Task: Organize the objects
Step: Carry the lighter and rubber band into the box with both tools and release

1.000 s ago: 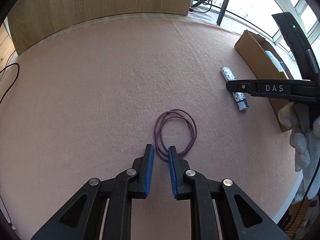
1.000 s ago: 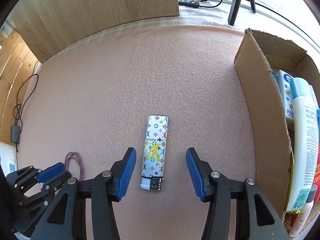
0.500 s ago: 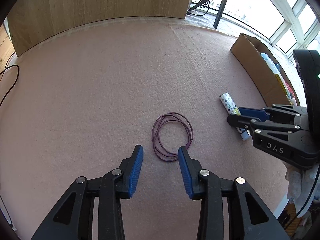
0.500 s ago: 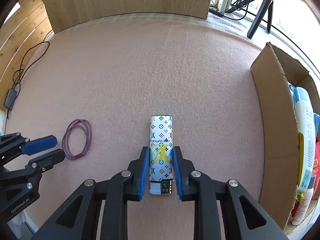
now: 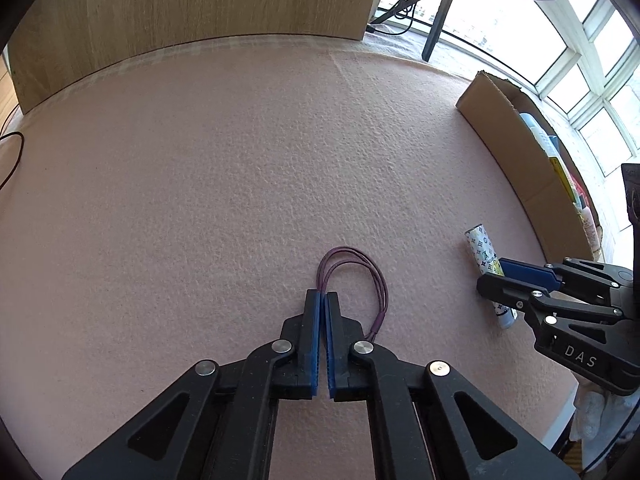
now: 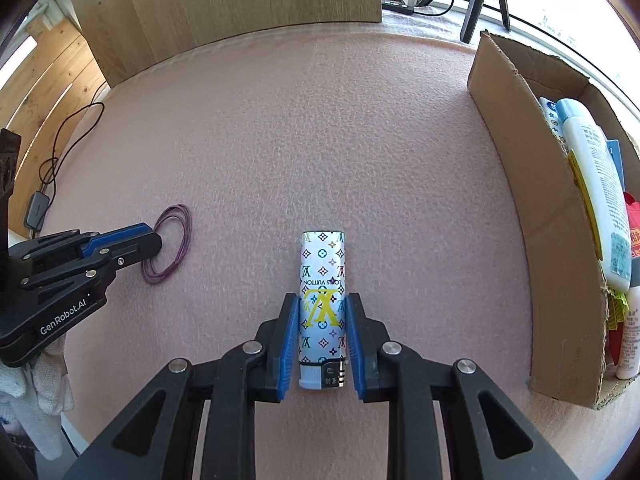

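Since opening, left claw [image 5: 323, 294] clamps band [image 5: 362, 276] — lighter [image 6: 323, 300] stays gripped.

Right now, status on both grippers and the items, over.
Left gripper shut on purple hair tie. Right gripper shut on patterned lighter, flat on pink mat. Cardboard box right, path unobstructed.
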Available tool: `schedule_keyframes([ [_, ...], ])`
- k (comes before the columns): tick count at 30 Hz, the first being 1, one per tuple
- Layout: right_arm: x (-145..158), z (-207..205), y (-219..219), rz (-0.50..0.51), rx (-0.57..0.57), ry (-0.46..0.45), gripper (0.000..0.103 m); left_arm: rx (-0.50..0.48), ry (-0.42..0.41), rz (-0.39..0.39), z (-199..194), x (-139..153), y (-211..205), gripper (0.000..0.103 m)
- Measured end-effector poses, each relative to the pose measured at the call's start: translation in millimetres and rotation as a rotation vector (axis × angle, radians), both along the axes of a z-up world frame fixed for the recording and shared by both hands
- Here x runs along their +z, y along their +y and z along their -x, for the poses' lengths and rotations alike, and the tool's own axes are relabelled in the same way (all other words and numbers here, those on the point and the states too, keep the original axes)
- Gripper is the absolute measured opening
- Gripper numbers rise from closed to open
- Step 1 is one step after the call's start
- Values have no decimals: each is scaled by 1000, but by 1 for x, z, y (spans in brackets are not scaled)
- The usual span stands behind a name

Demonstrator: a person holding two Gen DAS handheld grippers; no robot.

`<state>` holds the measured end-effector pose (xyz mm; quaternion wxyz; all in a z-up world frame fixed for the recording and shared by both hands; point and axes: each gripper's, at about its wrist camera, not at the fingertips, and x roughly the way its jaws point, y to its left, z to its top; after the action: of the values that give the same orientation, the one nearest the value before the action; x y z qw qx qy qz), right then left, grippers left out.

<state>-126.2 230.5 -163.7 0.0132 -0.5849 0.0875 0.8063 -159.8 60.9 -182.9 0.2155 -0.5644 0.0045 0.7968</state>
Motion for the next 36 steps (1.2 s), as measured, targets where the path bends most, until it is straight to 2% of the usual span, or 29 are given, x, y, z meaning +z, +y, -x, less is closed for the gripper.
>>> schedule_keyframes([
  [4, 8, -3, 6, 15, -7, 20, 21, 10, 19, -44, -7, 14, 1, 2],
  [10, 31, -12, 17, 57, -24, 71, 21, 2, 84, -109, -5, 57, 10, 2],
  [15, 58, -23, 35, 84, -49, 130, 21, -43, 136, -167, 3, 92, 37, 2],
  [23, 99, -43, 94, 62, -133, 224, 21, -111, 201, -203, 29, 129, 107, 2],
  [28, 111, -53, 136, 19, -185, 246, 21, -155, 227, -198, 48, 140, 158, 2],
  [36, 108, -60, 194, -32, -261, 237, 21, -200, 219, -149, 72, 124, 230, 2],
])
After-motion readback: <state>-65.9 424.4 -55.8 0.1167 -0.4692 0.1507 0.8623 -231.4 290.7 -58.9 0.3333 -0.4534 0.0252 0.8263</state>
